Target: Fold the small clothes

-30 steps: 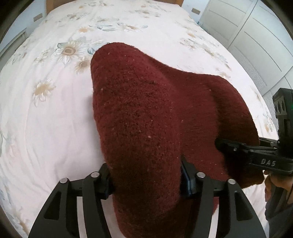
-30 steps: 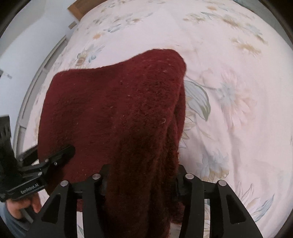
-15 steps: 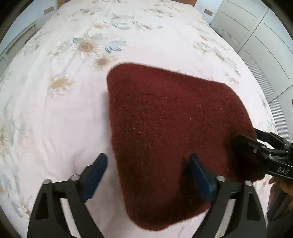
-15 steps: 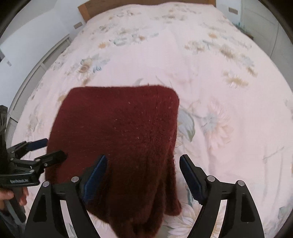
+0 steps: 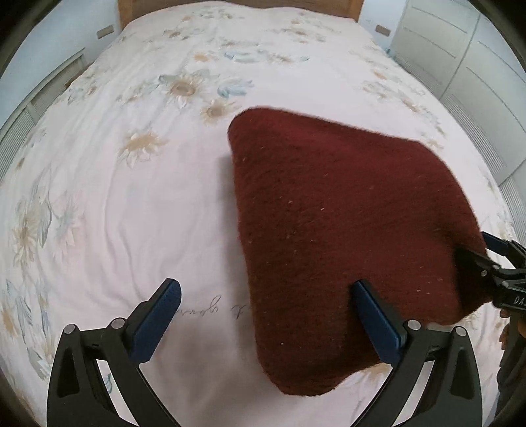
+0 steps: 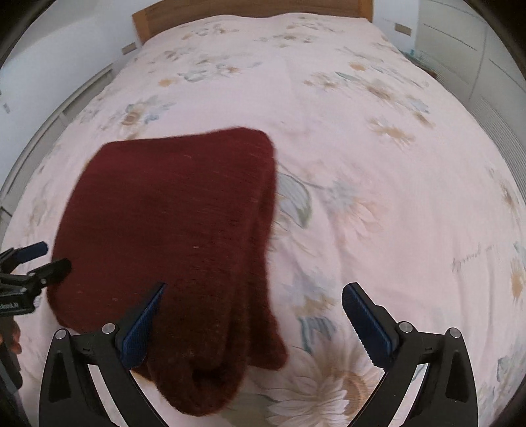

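A dark red knitted garment lies folded flat on the flowered bedsheet. It also shows in the right wrist view, with thicker bunched folds at its near edge. My left gripper is open and empty, above the garment's near left edge. My right gripper is open and empty, above the garment's near right corner. Each gripper shows at the side of the other's view: the right gripper and the left gripper.
The bed has a wooden headboard at the far end. White wardrobe doors stand to the right of the bed. A white wall and low panel run along the left.
Both grippers were shut on the raised garment a second ago. They let it go, it dropped flat on the bed, and both grippers have opened wide and drawn back.
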The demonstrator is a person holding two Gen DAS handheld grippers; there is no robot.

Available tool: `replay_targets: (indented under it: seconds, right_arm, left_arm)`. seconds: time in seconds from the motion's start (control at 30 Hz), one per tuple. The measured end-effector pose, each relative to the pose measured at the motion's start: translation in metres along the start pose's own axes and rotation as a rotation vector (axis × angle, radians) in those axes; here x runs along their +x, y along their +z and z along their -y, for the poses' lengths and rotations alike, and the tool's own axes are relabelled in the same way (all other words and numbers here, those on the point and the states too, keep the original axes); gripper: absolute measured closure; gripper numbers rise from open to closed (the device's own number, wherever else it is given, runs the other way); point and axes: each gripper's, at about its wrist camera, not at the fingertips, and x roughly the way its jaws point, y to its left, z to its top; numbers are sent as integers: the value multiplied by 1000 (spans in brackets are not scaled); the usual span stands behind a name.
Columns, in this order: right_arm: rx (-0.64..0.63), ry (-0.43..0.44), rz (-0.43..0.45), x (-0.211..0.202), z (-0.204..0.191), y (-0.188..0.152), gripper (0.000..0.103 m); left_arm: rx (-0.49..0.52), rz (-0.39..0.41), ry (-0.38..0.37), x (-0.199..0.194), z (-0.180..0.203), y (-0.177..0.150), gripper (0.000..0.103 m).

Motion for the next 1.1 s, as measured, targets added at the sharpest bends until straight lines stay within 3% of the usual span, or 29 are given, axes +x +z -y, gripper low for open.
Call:
replay_targets:
  seconds: [0.23, 0.37, 0.53, 0.87, 1.1]
  right_arm:
    - [37, 24, 17, 18, 19, -22, 0]
    - [47, 26, 35, 4, 16, -20, 0]
    - [41, 36, 85, -38, 10, -15, 0]
    - [10, -16, 164, -140, 13, -31, 0]
    - [21, -39, 191, -177, 20, -62, 0]
  left_arm:
    - [6, 33, -13, 14, -4, -15, 0]
    - [-9, 49, -12, 2, -1, -15, 1]
    - [33, 76, 35, -33, 5, -14, 1]
    - [9, 170, 91, -125, 9, -30, 1]
    - [-25, 154, 139, -142, 10, -61, 1]
